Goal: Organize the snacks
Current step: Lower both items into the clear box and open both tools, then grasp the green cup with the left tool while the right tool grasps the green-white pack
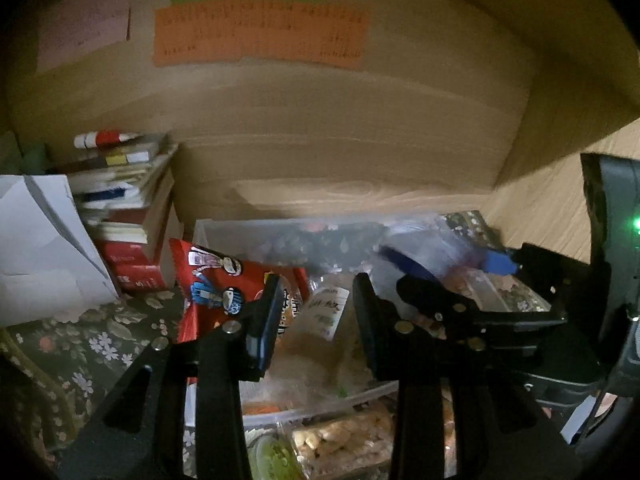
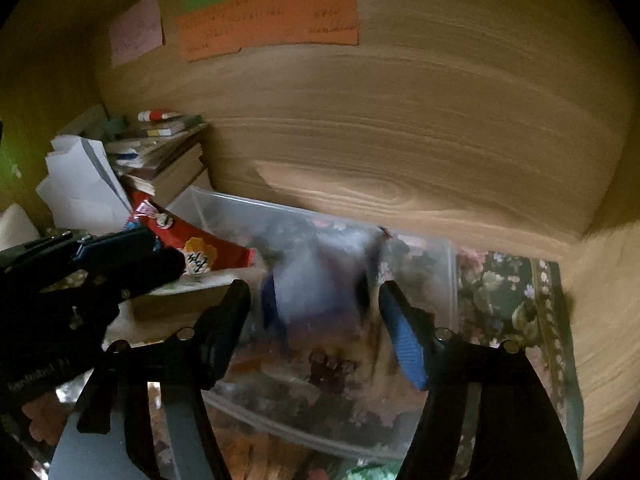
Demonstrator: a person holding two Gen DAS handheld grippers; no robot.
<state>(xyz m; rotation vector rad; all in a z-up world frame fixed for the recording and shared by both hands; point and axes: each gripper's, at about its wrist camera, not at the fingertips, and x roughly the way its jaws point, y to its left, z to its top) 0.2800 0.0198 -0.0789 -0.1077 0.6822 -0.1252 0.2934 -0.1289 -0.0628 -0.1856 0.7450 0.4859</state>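
Much of the clear plastic storage bin point(image 2: 448, 280) is blurred; its snack packets merge, only a red foil bag with cartoon figures point(image 1: 224, 276) leaning at its left end reads clearly. Writing on the orange paper sheet point(image 2: 272, 20) taped to the wooden back panel point(image 2: 400, 128) is illegible. Both tools hang over the bin: left gripper point(image 1: 314, 312) spread, pinching nothing visible; right gripper point(image 2: 316, 312) spread around a hazy clear bag point(image 2: 320, 280), contact unclear.
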